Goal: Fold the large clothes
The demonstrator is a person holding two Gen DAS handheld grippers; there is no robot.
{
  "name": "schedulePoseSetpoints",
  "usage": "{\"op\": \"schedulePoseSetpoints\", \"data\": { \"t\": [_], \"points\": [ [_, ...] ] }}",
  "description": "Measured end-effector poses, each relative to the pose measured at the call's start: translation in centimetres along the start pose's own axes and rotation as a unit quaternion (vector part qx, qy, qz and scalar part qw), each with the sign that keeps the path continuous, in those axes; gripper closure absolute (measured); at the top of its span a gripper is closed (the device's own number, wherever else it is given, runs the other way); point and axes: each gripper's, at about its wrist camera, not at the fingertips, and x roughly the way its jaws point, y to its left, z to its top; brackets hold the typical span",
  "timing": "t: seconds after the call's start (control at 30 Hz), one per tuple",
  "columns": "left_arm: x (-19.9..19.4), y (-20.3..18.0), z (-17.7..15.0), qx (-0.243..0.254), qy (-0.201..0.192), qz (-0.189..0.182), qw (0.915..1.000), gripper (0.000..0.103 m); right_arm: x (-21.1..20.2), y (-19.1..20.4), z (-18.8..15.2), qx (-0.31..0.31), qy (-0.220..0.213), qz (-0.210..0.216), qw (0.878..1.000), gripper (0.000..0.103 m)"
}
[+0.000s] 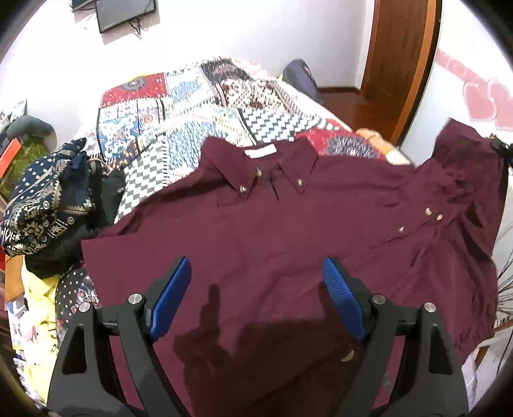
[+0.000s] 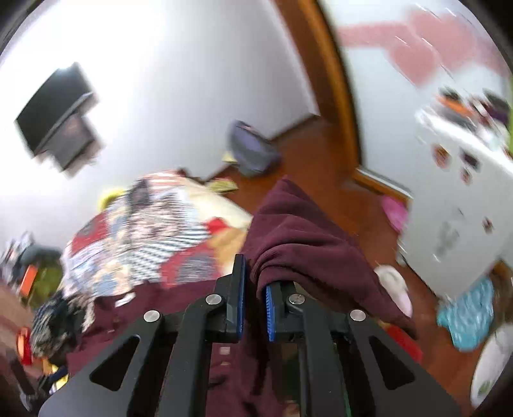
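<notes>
The maroon shirt (image 1: 272,231) lies spread on the bed (image 1: 179,115), its sleeve pinched in the closed right hand-held gripper (image 2: 255,295); that thin bunched fold may slip free, while the left hand-held gripper (image 1: 256,301) hovers open.

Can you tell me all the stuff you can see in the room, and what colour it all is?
shirt: one, dark red with metal buttons, spread on the bed, one side lifted up
quilt: one, patchwork of red, blue and white, covering the bed
dark patterned clothes: a pile, navy and white, at the bed's left edge
yellow cloth: one, under that pile
screen: black, on the white wall
door frame: brown wood, beside the bed
heart decorations: pink, on the wall
bag: one, grey-blue, on the floor by the wall
left gripper: black with blue pads, open above the shirt
right gripper: black with blue pads, shut on the shirt's cloth
</notes>
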Motion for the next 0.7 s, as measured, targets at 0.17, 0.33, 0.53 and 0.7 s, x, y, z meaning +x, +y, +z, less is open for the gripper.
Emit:
{"op": "schedulePoseSetpoints", "data": {
  "t": [0.17,0.33,0.53,0.7],
  "points": [
    [-1.9,0.7,0.0,-0.008,-0.024,-0.002,0.9997,0.019,0.4,7.0,-2.3,-0.084,0.023,0.058,0.995,0.094],
    [-2.9,1.7,-0.7,-0.010,-0.034,0.005,0.9994,0.019,4.4,9.5,-7.2,-0.122,0.114,0.082,0.983,0.094],
    [-2.6,2.7,-1.7,-0.018,-0.022,0.006,0.9996,0.019,8.5,10.0,-13.5,-0.157,0.225,0.056,0.960,0.089],
    [-2.2,2.8,-2.1,-0.024,-0.014,0.003,0.9996,0.019,7.4,9.3,-13.2,-0.150,0.245,0.059,0.956,0.070]
  ]
}}
